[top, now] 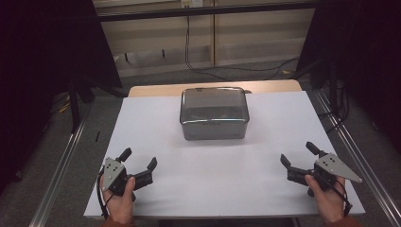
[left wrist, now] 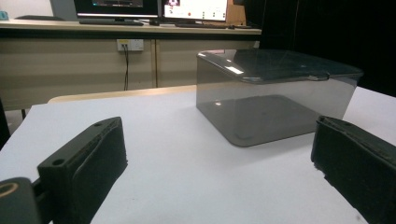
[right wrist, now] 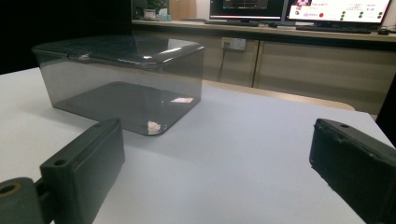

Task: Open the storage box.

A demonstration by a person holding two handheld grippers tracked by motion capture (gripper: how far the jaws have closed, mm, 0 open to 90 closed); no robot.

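Observation:
A smoky, see-through plastic box point(top: 214, 113) with a closed lid stands upright on the white tabletop point(top: 217, 161), toward the far middle. It looks empty inside. The same box point(left wrist: 275, 93) lies ahead and to the right in the left gripper view, and the box point(right wrist: 121, 79) sits ahead and to the left in the right gripper view. My left gripper point(top: 139, 159) rests near the front left corner, open, nothing between its jaws. My right gripper point(top: 297, 154) rests near the front right corner, open and empty too. Both are well short of the box.
The table's wooden far edge point(top: 156, 89) shows behind the white sheet. Metal rails point(top: 61, 165) run along both sides on the floor. Black curtains point(top: 42, 56) flank the table. A desk with monitors point(right wrist: 299, 11) and a cabinet stand beyond.

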